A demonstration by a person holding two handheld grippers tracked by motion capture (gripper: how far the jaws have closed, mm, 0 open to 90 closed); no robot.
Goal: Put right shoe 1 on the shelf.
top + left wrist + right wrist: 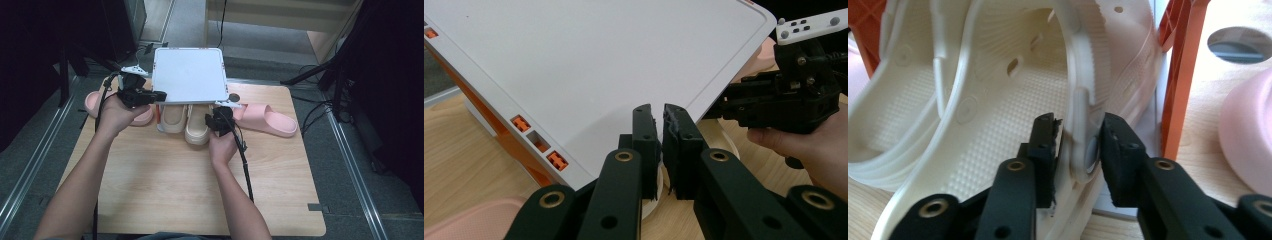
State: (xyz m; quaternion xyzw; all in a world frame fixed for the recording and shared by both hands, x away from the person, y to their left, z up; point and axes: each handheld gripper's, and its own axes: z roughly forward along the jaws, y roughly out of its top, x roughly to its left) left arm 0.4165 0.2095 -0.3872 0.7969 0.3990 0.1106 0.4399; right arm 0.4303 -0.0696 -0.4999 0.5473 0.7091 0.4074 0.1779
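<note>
Cream clog (998, 100) on the bench (200, 190), right-hand one of a cream pair, toe end under the raised white shelf panel (189, 74), heel end projecting toward the person. Second cream clog (173, 119) just beside it on the left, likewise partly under the panel. Right hand-held gripper (1079, 137) set over the side wall of the right clog at the strap pivot: one jaw inside the shoe, the other outside, wall between them, left pad touching or nearly touching the wall, right pad close against the rivet; firm clamping not confirmable. In the high view, right hand-held gripper (220, 120) at the heel of that clog, hand directly behind it.

White shelf panel tilted, supported on orange side frames (1178, 75). Left hand-held gripper (660, 127) at the near left edge of the panel, jaws narrow, pads nearly together with a thin gap; contact with the panel edge not determinable. In the high view, left hand-held gripper (142, 95) beside the panel's front left corner.

Pink slide (267, 119) on the bench right of the clogs, near them. Second pink slide (100, 105) on the left, partly covered by the left hand. Round hole (1240, 45) in the bench surface behind the right pink slide.
</note>
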